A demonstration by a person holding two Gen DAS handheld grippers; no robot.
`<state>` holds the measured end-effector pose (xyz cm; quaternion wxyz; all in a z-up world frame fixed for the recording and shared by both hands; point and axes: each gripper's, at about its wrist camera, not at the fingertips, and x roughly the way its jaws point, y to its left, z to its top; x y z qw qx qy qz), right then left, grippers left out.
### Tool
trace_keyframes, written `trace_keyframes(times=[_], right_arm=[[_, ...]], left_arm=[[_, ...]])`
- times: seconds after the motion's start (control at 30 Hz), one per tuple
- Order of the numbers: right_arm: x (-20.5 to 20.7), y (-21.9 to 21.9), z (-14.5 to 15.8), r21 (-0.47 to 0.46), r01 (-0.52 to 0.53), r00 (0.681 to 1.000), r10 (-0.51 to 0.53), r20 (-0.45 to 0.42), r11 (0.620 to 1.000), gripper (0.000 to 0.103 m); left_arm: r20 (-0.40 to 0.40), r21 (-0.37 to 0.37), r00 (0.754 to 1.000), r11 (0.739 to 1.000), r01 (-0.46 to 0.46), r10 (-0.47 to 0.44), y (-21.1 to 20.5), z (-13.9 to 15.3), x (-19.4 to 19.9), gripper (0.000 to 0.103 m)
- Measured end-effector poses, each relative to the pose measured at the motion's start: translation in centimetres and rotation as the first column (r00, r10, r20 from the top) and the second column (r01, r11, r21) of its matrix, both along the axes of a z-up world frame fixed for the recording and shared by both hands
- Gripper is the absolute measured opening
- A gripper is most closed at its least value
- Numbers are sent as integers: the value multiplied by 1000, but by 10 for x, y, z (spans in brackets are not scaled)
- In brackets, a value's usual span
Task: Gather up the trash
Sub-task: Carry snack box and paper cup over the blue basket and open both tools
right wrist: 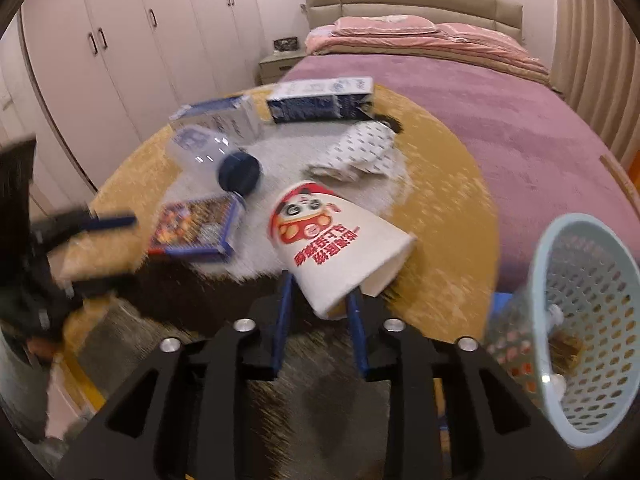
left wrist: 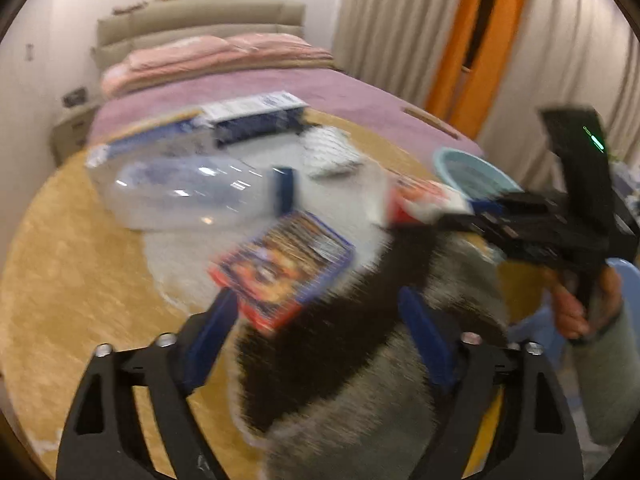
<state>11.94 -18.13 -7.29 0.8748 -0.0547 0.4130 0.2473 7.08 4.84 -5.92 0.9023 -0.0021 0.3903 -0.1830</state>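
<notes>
Cup (right wrist: 340, 240) is pinched at its rim by right gripper (right wrist: 320, 300), bin (right wrist: 576, 320) just right; left gripper (left wrist: 316, 320) is held wide, empty.

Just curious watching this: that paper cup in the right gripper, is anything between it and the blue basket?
Nothing visible. The paper cup sits between the right gripper's fingers, and the basket stands just to its right, mouth open toward it, over bare rug.

- White paper cup (right wrist: 340, 236) with red panda print, tilted, held at its rim.
- Clear plastic bottle (right wrist: 216, 156), blue cap, lying far left.
- Pale blue perforated basket (right wrist: 580, 320), tipped, near right.
</notes>
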Motion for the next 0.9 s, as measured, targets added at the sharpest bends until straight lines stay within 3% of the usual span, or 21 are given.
trace_keyframes(times=[0.03, 0.2, 0.37, 0.6, 0.8, 0.9], right_arm=[[-1, -5, -2, -9, 15, 1000, -15, -1, 1000, 46], [1, -27, -13, 15, 93, 995, -92, -49, 996, 68], [2, -37, -20, 63, 129, 988, -123, -92, 990, 74], [9, -30, -19, 162, 200, 973, -176, -151, 966, 86], [17, -18, -17, 169, 297, 950, -272, -156, 940, 87], [20, -13, -18, 134, 333, 938, -313, -151, 933, 87]], left_arm=[[7, 12, 1000, 1000, -15, 15, 3, 0, 5, 87], [-33, 54, 999, 998, -13, 15, 9, -15, 46, 89], [-70, -5, 996, 999, 48, -48, 1, -20, 58, 89], [-114, 41, 981, 986, 159, -154, -30, -25, 32, 89], [-97, 115, 993, 990, 80, -69, -42, -27, 37, 89], [-93, 146, 995, 988, 44, -30, -48, -29, 43, 84]])
